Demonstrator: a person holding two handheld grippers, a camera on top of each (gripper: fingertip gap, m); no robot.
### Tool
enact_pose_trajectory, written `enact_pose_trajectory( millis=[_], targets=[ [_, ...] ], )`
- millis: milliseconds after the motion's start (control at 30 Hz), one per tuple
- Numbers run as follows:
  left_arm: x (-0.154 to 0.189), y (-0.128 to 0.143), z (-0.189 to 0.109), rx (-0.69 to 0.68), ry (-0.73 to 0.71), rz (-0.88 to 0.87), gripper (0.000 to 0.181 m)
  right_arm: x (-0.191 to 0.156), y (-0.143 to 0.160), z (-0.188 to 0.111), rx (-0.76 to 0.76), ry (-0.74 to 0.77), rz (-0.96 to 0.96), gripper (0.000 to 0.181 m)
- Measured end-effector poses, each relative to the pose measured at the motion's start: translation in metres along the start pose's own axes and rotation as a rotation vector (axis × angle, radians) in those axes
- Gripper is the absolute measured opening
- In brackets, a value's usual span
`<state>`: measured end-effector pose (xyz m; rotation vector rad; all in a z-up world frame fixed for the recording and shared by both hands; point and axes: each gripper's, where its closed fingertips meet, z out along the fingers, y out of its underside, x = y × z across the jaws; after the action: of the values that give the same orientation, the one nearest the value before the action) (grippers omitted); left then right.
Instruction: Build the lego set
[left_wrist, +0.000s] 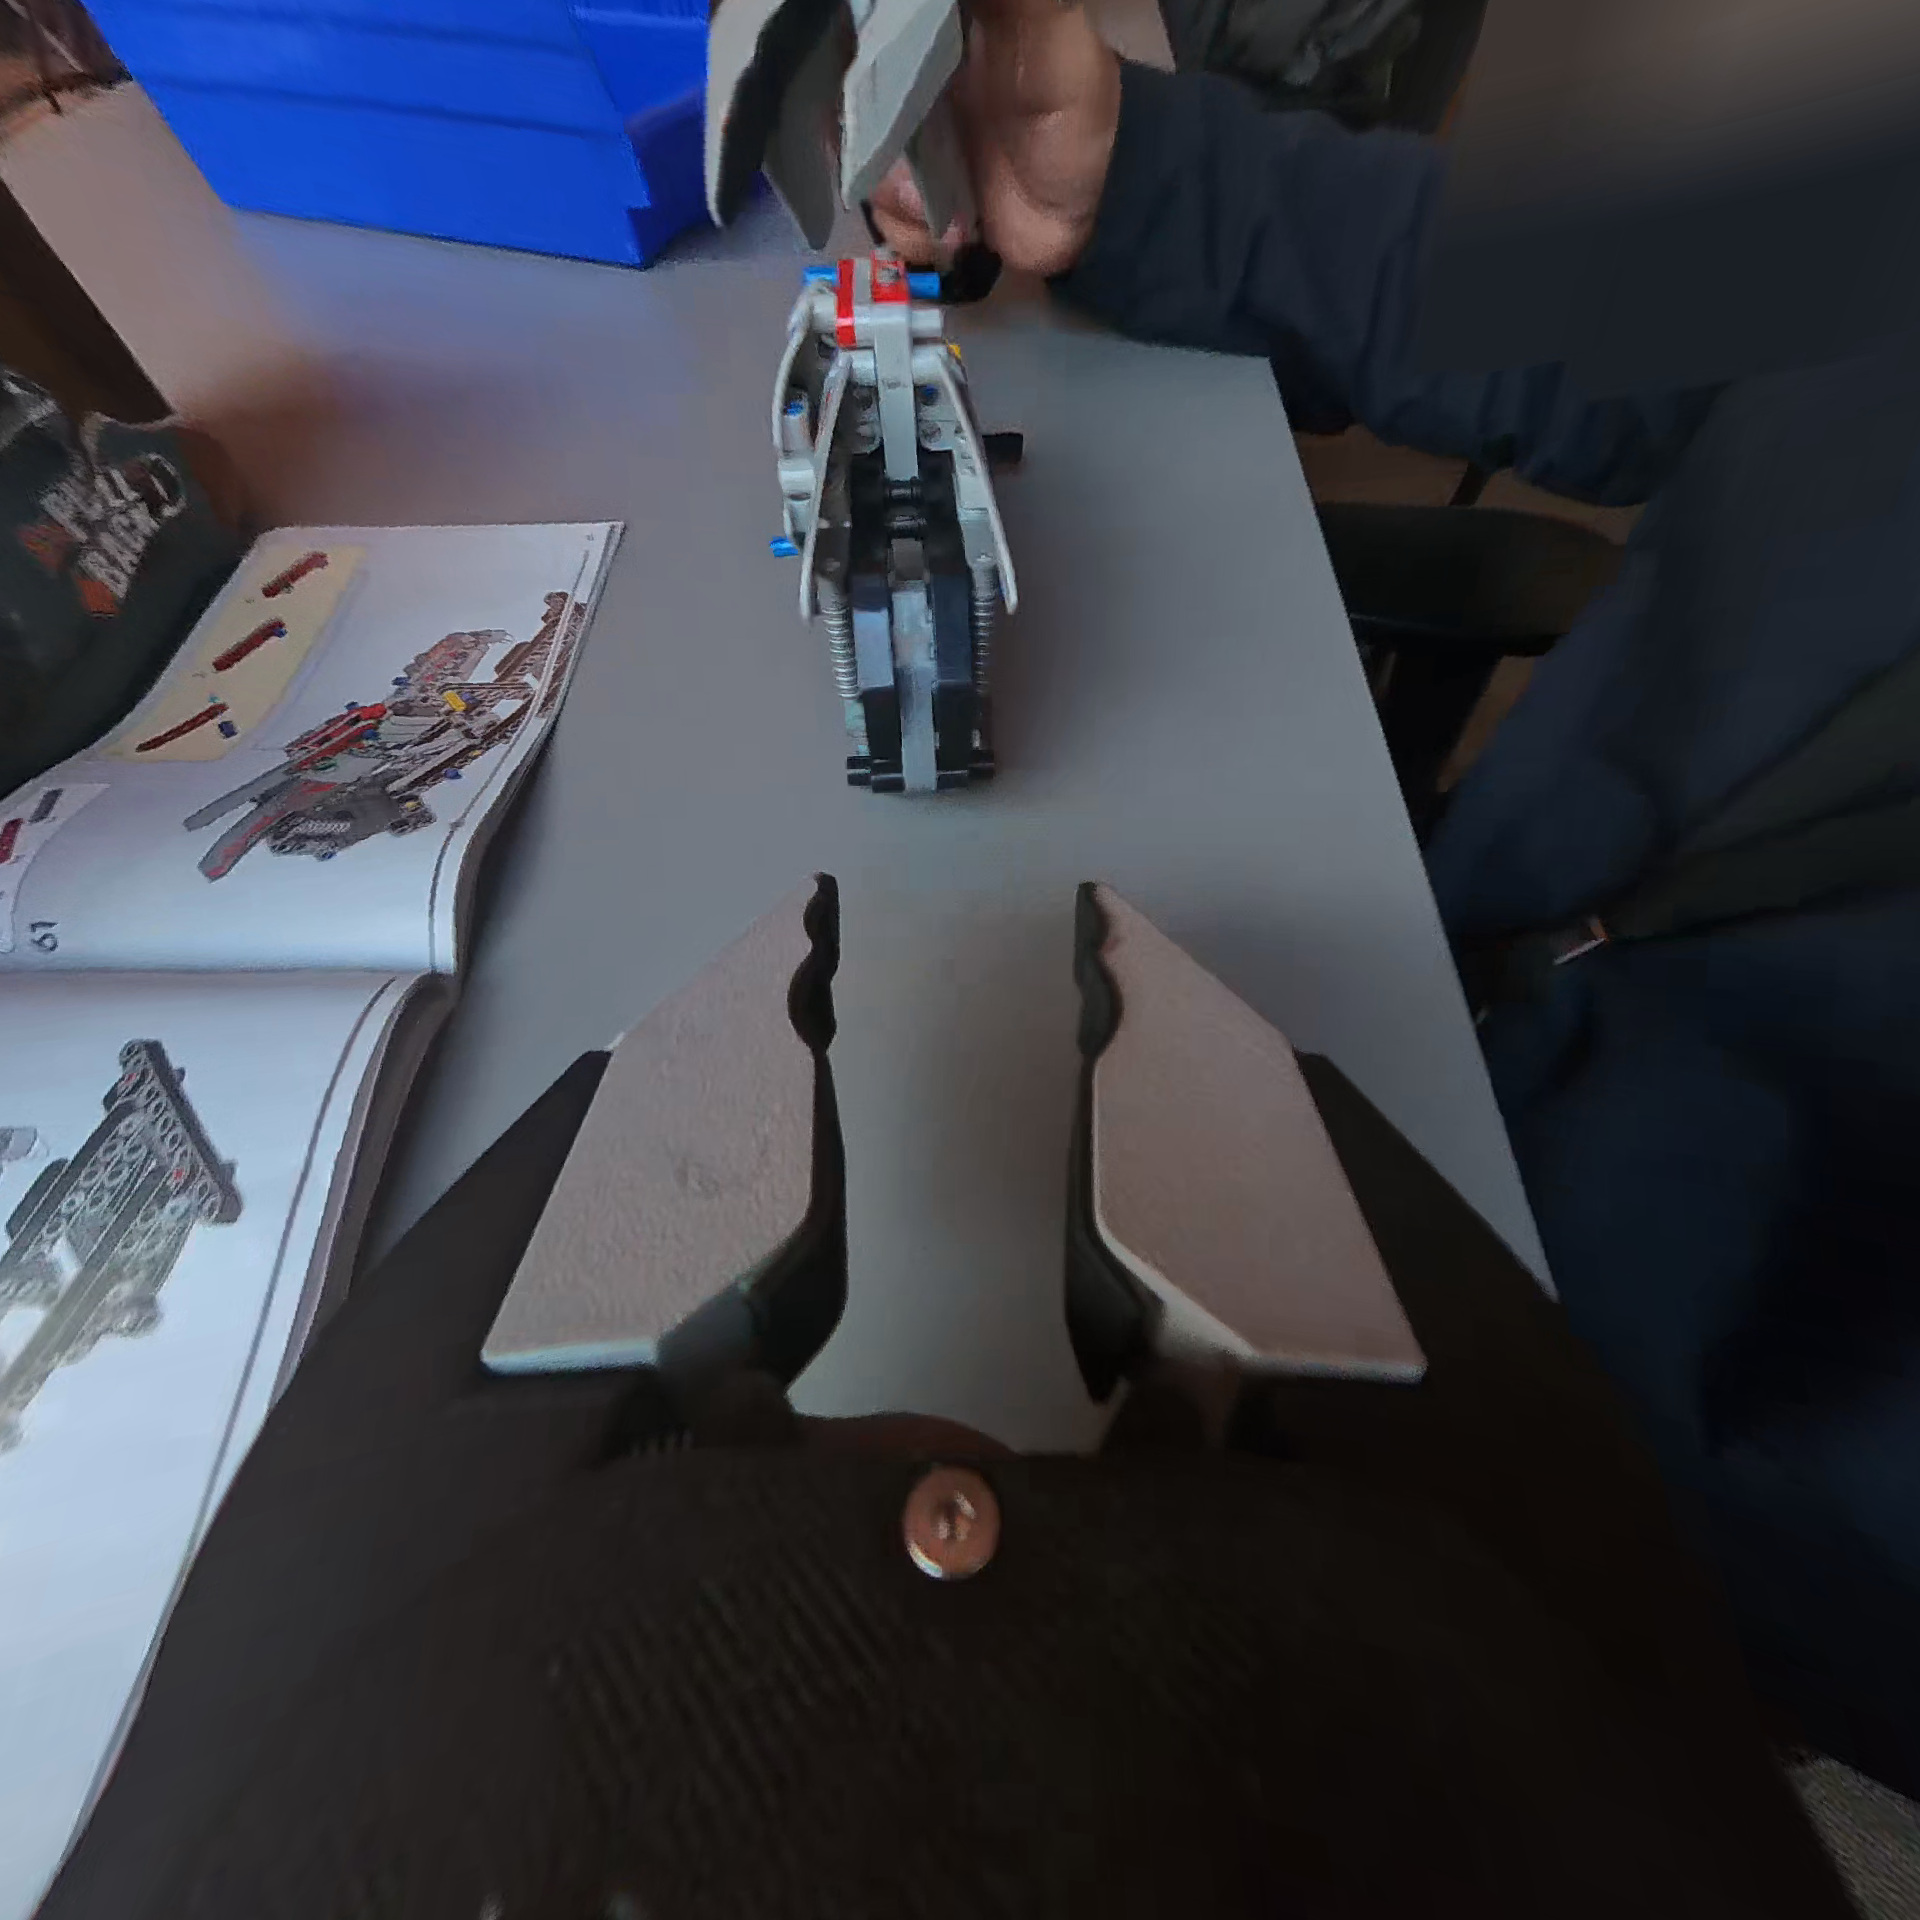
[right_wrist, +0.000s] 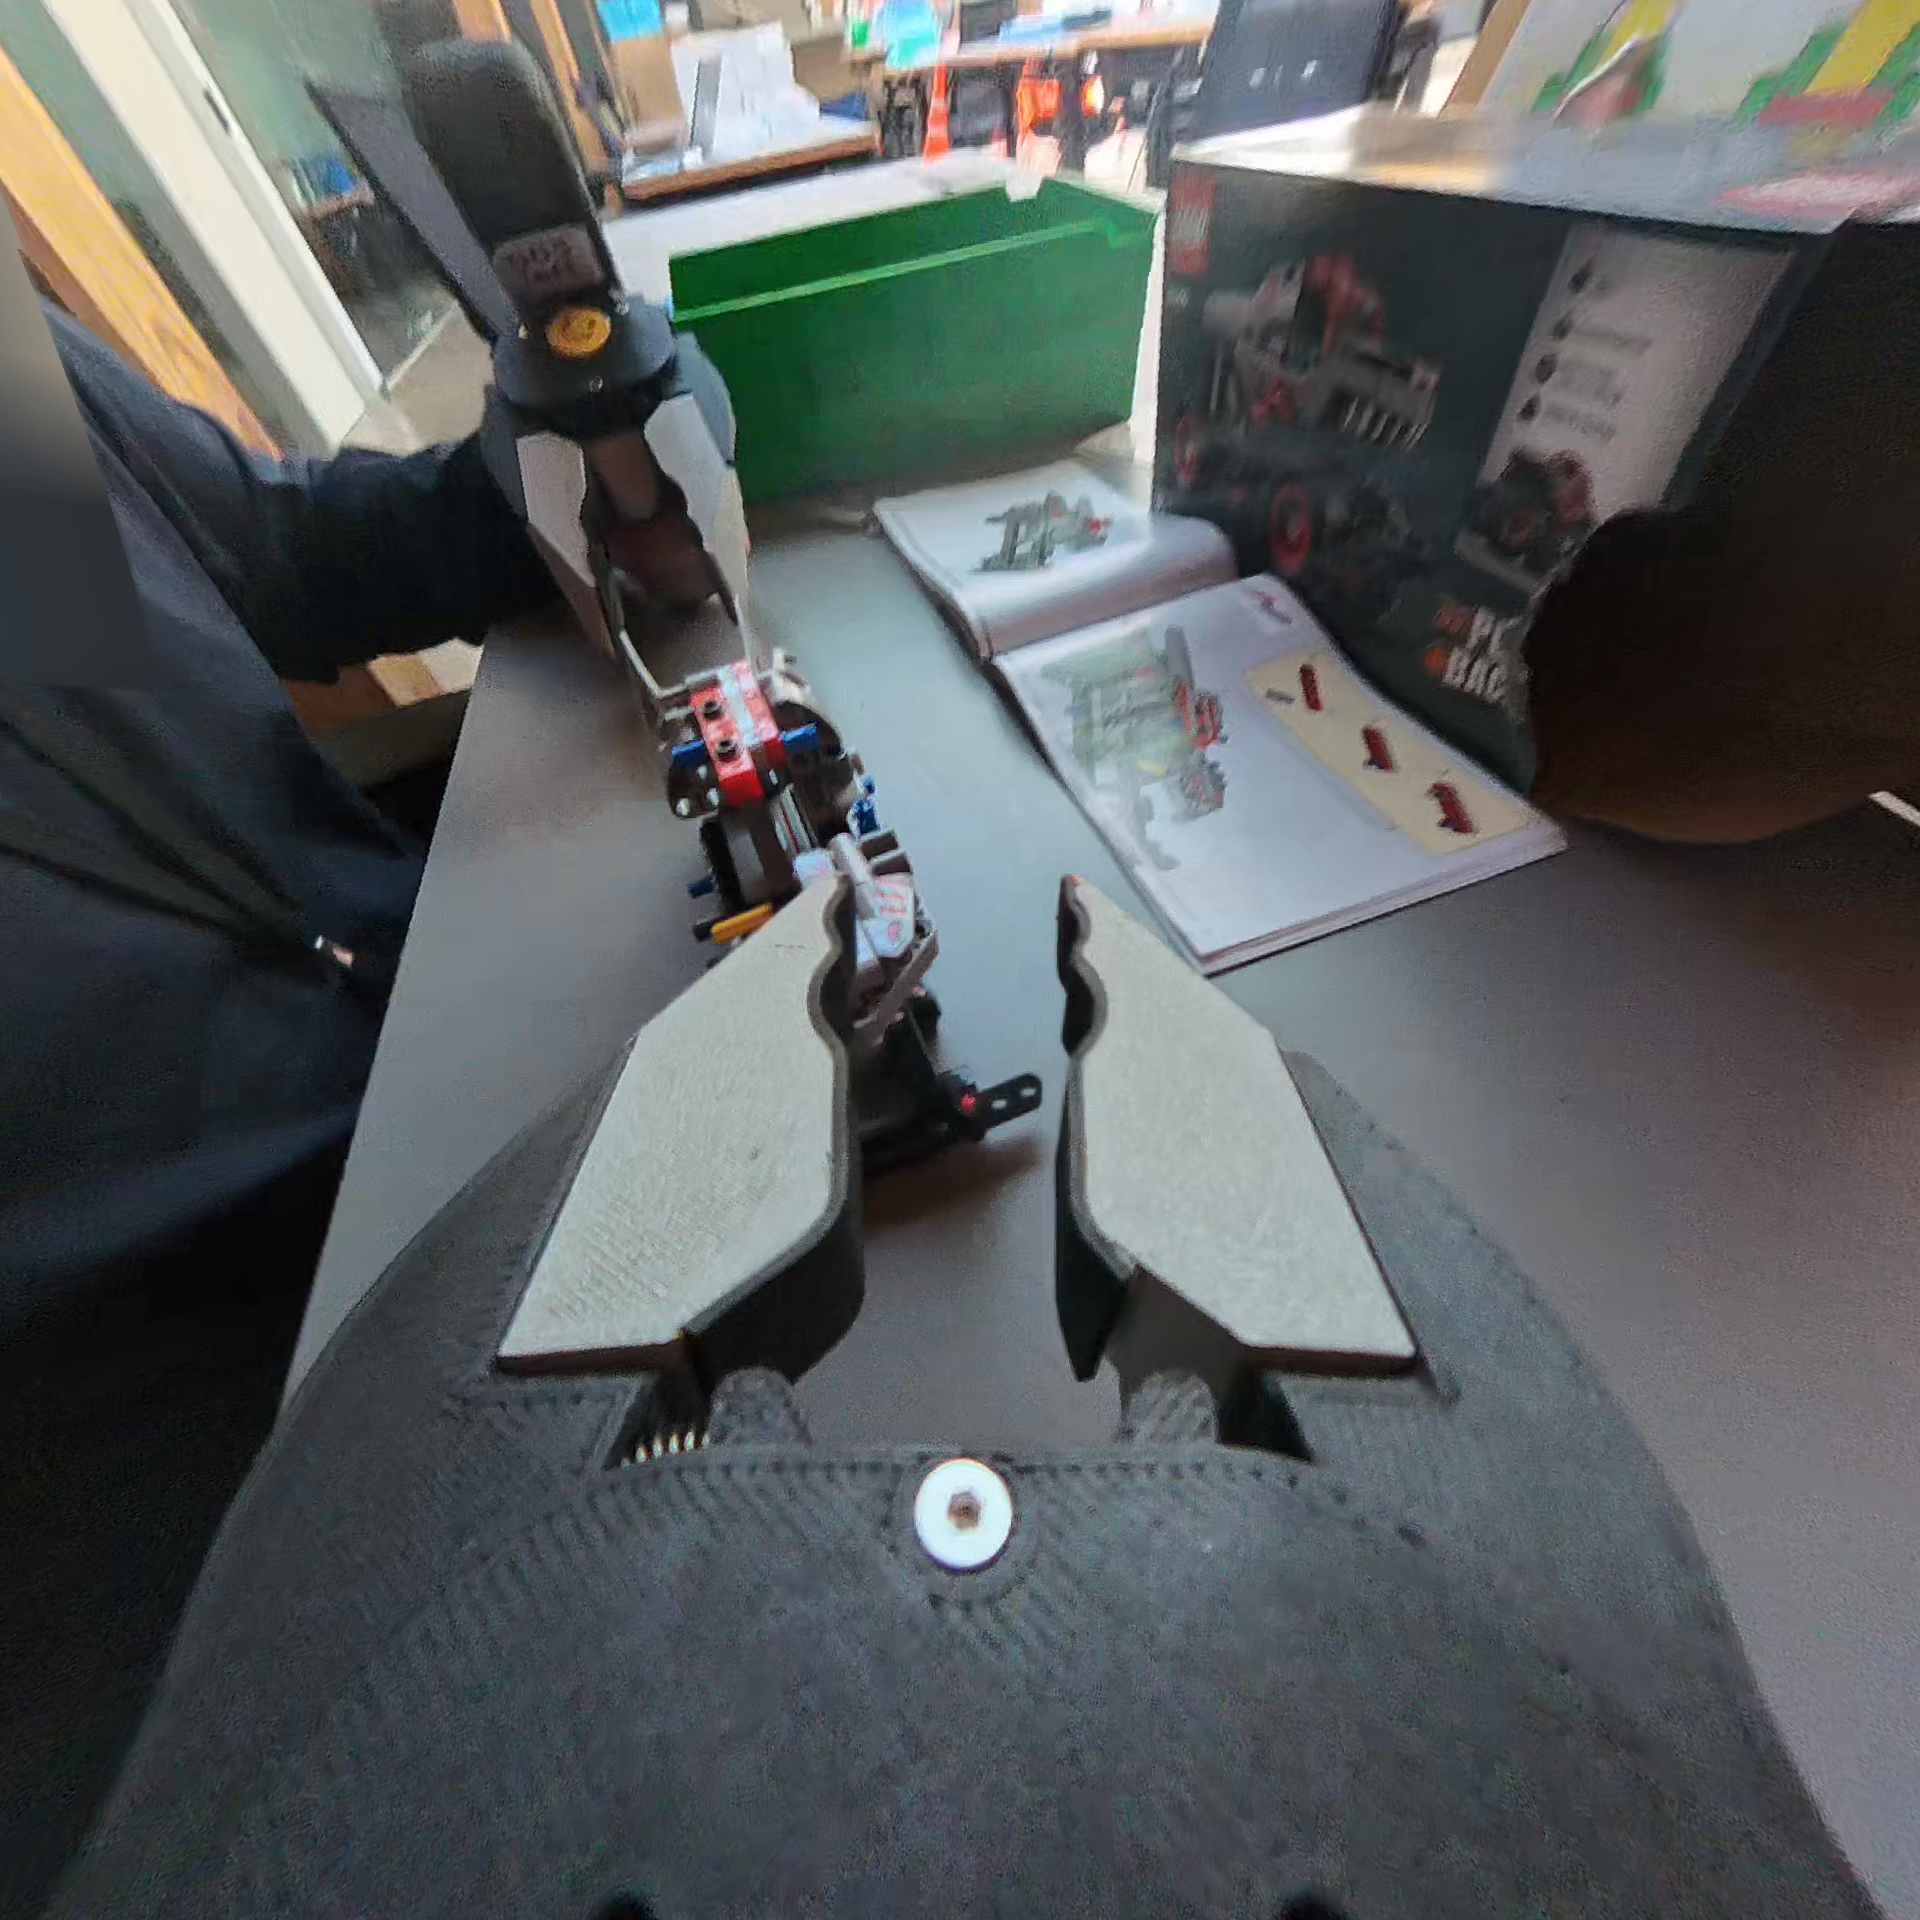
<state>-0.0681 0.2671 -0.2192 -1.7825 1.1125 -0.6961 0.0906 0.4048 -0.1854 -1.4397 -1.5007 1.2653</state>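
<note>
A partly built grey, black and red lego model lies lengthwise on the grey table. My left gripper is open and empty, a short way off the model's black near end. My right gripper hangs over the model's far, red-topped end, next to a hand. In the right wrist view my right gripper is open, with the model just ahead and partly behind its left finger. A small black beam of the model sticks out between the fingers. The left gripper is open at the model's other end.
An open instruction booklet lies beside the model. The dark lego box stands behind it. There is a blue bin and a green bin at the table's far sides. The person's dark sleeve lies along the table edge. Across from one pair of fingers to the other is roughly 20 centimetres.
</note>
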Motion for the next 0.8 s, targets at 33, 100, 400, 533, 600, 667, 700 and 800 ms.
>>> enact_pose_trajectory(
  millis=[33, 100, 400, 533, 600, 667, 700, 800],
  targets=[
    [-0.001, -0.002, -0.005, 0.012, -0.009, -0.004, 0.044, 0.004, -0.005, -0.001, 0.032, 0.023, -0.004, 0.041],
    [0.004, -0.012, -0.014, 0.078, -0.004, 0.021, 0.042, 0.017, -0.006, -0.001, 0.045, 0.099, -0.005, 0.060],
    [0.013, -0.010, -0.015, 0.103, 0.094, -0.072, 0.000, 0.046, -0.013, -0.008, 0.038, 0.327, -0.047, 0.095],
    [0.000, -0.017, -0.024, 0.178, 0.097, -0.181, 0.000, 0.046, -0.025, -0.015, 0.113, 0.328, -0.055, 0.098],
    [-0.001, -0.017, -0.024, 0.179, 0.108, -0.202, 0.001, 0.046, -0.029, -0.018, 0.146, 0.317, -0.053, 0.097],
    [-0.002, -0.014, -0.021, 0.153, 0.106, -0.211, 0.015, 0.044, -0.033, -0.021, 0.173, 0.303, -0.054, 0.085],
    [-0.001, -0.013, -0.020, 0.141, 0.112, -0.209, 0.018, 0.045, -0.034, -0.023, 0.184, 0.309, -0.057, 0.087],
    [0.002, -0.012, -0.018, 0.124, 0.110, -0.185, 0.019, 0.051, -0.035, -0.026, 0.191, 0.360, -0.067, 0.095]
  ],
)
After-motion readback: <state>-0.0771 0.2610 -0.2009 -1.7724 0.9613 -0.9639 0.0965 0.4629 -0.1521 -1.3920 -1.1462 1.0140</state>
